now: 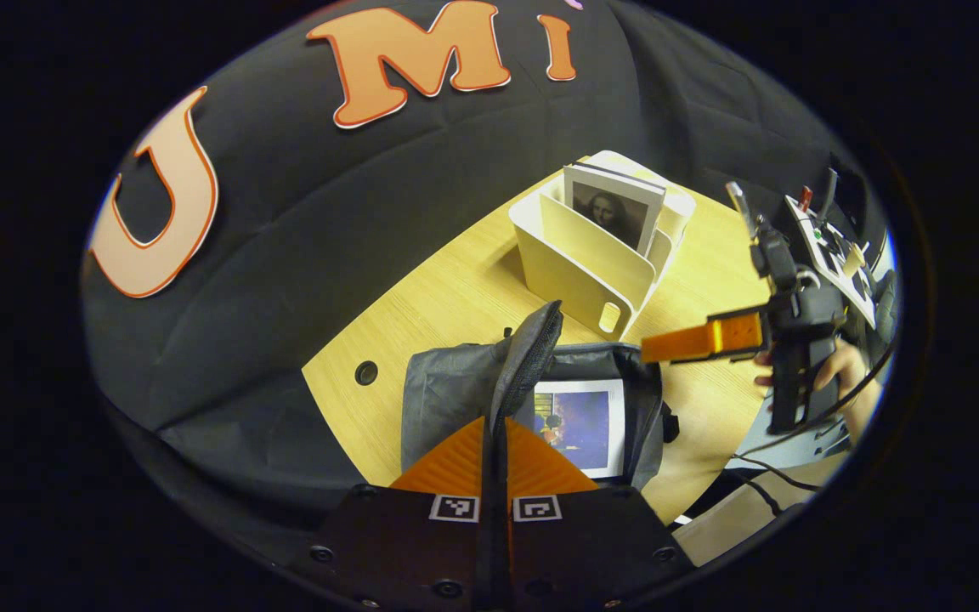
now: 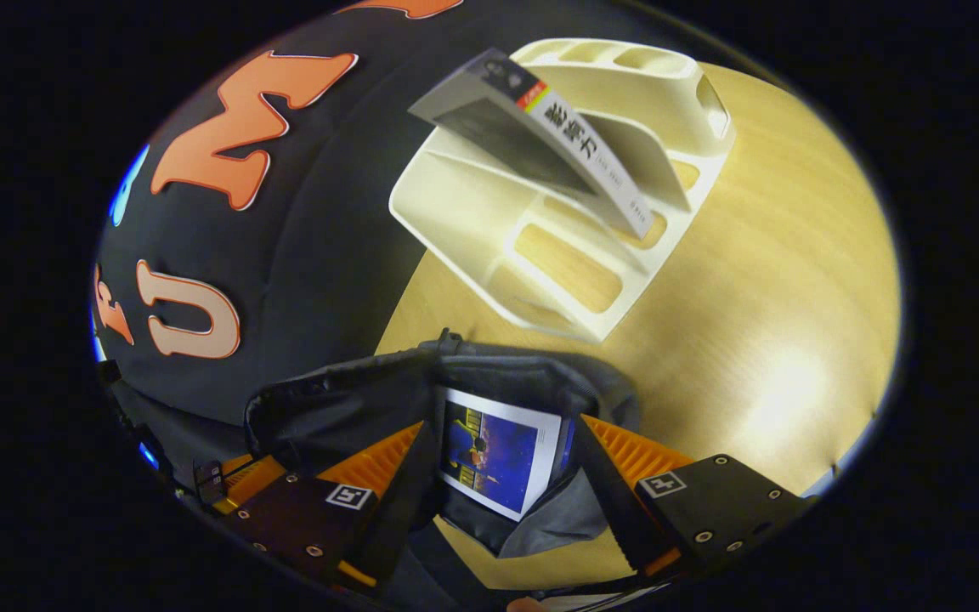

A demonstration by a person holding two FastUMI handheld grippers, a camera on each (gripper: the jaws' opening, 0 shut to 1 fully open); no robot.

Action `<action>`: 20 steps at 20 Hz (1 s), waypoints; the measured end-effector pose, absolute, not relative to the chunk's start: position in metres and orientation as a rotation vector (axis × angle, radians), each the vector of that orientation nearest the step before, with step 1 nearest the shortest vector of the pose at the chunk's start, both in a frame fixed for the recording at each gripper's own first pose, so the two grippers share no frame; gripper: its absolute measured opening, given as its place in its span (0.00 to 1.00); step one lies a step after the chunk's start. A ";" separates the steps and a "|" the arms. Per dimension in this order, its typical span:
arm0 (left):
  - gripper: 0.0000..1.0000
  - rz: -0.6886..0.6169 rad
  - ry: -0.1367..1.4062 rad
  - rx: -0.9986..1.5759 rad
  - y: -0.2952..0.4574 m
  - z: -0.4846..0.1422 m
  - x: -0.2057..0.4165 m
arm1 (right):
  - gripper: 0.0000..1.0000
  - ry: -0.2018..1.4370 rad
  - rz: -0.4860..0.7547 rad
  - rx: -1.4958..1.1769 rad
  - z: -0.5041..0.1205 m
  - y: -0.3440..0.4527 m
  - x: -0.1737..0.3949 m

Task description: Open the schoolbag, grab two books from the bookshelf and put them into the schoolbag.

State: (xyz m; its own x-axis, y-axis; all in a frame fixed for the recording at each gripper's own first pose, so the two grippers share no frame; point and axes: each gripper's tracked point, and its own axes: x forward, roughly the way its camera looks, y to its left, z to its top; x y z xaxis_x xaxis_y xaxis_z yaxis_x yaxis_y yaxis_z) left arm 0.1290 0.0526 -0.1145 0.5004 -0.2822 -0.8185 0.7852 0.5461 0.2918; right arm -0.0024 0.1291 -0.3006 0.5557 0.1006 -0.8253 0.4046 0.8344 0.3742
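Note:
The grey schoolbag (image 1: 447,391) lies open on the wooden table, with a blue-covered book (image 1: 583,425) inside it. My left gripper (image 1: 495,425) is shut on the bag's raised flap edge (image 1: 532,348) and holds it up. My right gripper (image 2: 500,425) stands open over the bag's (image 2: 345,399) mouth, its fingers wide on either side of the blue book (image 2: 498,459) without touching it. The left gripper view shows that right gripper (image 1: 655,347) to the right of the bag, held by a hand. The white bookshelf (image 1: 583,272) (image 2: 489,221) behind the bag holds one leaning book (image 1: 613,212) (image 2: 540,136).
The light wooden table (image 1: 447,297) (image 2: 761,297) has bare surface to the right of the bag and shelf. A round cable hole (image 1: 365,372) sits near its left edge. Black cloth hangs close behind the shelf. Cables trail from the right gripper.

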 end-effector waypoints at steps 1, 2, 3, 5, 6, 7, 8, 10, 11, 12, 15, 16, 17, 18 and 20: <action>0.00 -0.727 0.801 0.734 0.052 -0.115 0.128 | 0.97 0.975 -0.206 0.521 -0.291 0.112 -0.003; 0.00 -0.727 0.802 0.745 0.055 -0.114 0.128 | 0.98 0.975 -0.215 0.466 -0.279 0.096 -0.005; 0.00 -0.724 0.804 0.755 0.056 -0.113 0.127 | 0.98 0.977 -0.222 0.416 -0.266 0.082 -0.006; 0.00 -0.732 0.815 0.771 0.056 -0.111 0.125 | 0.98 0.973 -0.226 0.336 -0.239 0.059 0.000; 0.00 -0.733 0.820 0.776 0.056 -0.111 0.126 | 0.98 0.973 -0.226 0.300 -0.228 0.049 0.004; 0.00 -0.736 0.828 0.779 0.055 -0.111 0.126 | 0.98 0.968 -0.224 0.271 -0.215 0.040 0.011; 0.00 -0.735 0.840 0.780 0.056 -0.112 0.126 | 0.98 0.966 -0.223 0.247 -0.202 0.033 0.020; 0.01 -0.702 0.871 0.779 0.060 -0.117 0.131 | 0.98 0.958 -0.207 0.187 -0.180 0.026 0.044; 0.01 -0.696 0.880 0.780 0.059 -0.119 0.133 | 0.98 0.952 -0.195 0.145 -0.169 0.024 0.058; 0.01 -0.692 0.892 0.781 0.059 -0.120 0.133 | 0.98 0.950 -0.184 0.096 -0.158 0.021 0.073; 0.01 -0.686 0.926 0.783 0.058 -0.122 0.129 | 0.98 0.966 -0.124 -0.099 -0.139 0.025 0.120; 0.00 -0.675 0.930 0.788 0.056 -0.123 0.128 | 0.98 0.977 -0.104 -0.164 -0.138 0.028 0.136; 0.00 -0.663 0.937 0.790 0.055 -0.121 0.127 | 0.98 0.990 -0.091 -0.215 -0.132 0.027 0.150; 0.00 -0.654 0.937 0.790 0.056 -0.121 0.126 | 0.98 1.002 -0.082 -0.263 -0.134 0.030 0.165; 0.00 -0.633 0.953 0.779 0.057 -0.121 0.125 | 0.98 1.037 -0.058 -0.340 -0.147 0.038 0.192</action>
State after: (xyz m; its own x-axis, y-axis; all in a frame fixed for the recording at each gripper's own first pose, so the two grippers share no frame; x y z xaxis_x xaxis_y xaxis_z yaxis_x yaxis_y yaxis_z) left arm 0.1246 0.0568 -0.1212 0.4439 -0.1337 -0.8861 0.7649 0.5717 0.2969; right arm 0.1917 0.0375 -0.1475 0.5121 -0.2070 -0.8336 -0.1123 0.9461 -0.3039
